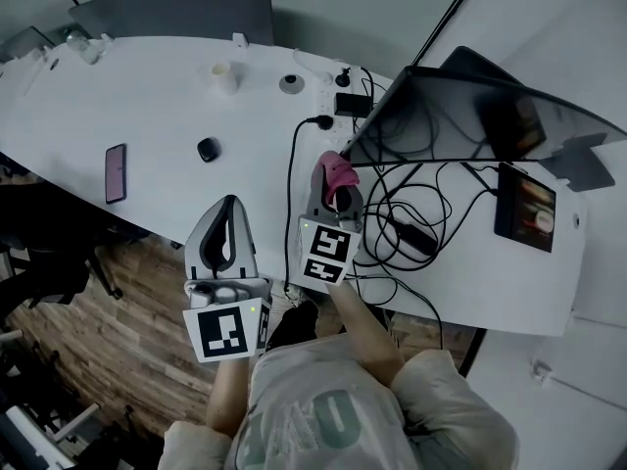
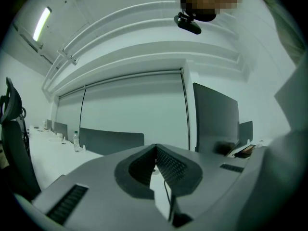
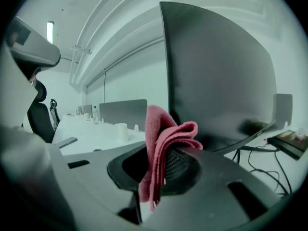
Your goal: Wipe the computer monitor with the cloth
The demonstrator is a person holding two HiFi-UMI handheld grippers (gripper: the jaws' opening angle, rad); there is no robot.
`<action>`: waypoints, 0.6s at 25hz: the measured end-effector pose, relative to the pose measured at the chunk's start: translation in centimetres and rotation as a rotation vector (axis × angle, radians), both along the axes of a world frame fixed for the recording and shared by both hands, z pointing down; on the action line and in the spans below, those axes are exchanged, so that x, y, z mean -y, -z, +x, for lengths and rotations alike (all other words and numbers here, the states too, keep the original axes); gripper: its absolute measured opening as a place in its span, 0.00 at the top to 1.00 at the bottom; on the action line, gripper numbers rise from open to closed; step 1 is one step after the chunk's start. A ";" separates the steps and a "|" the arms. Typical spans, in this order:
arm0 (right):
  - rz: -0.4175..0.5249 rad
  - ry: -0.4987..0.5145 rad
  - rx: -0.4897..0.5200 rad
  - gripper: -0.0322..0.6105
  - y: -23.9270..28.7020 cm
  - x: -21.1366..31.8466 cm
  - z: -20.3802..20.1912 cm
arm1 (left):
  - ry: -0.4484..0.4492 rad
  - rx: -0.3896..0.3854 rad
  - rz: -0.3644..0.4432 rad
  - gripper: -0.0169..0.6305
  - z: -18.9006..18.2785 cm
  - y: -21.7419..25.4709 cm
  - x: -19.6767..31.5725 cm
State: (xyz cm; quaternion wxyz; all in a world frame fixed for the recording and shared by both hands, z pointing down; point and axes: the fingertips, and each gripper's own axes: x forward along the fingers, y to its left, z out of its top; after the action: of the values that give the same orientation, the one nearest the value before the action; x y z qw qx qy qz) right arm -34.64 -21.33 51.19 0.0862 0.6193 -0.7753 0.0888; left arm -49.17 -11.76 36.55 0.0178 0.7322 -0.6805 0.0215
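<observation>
Pinched between the jaws of the right gripper [image 3: 160,154], a folded pink cloth [image 3: 162,134] sticks up and hangs down through the gap. Just beyond it stands the dark monitor [image 3: 216,76], its screen near the cloth but not touching it. Jaws of the left gripper [image 2: 156,149] meet at their tips with nothing between them. Below lies the white bench [image 1: 157,116], with tangled cables [image 1: 411,218] under the monitor and a phone [image 1: 116,172] well to the left.

Soft, nubbly red cloth [image 3: 161,138], dark shiny monitor [image 1: 460,116], smooth white table [image 1: 147,116], brown wood floor [image 1: 118,311] with plank lines
</observation>
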 end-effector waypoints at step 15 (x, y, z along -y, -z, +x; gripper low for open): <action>0.505 0.064 -0.006 0.87 28.4 -2.5 -0.6 | -0.002 0.012 0.177 0.95 0.2 9.3 0.2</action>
State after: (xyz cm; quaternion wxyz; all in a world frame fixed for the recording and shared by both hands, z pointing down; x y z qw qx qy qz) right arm -35.23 -18.82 22.81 -0.0661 0.5968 -0.7917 -0.1122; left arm -49.00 -12.00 27.30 -0.0512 0.7313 -0.6792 -0.0342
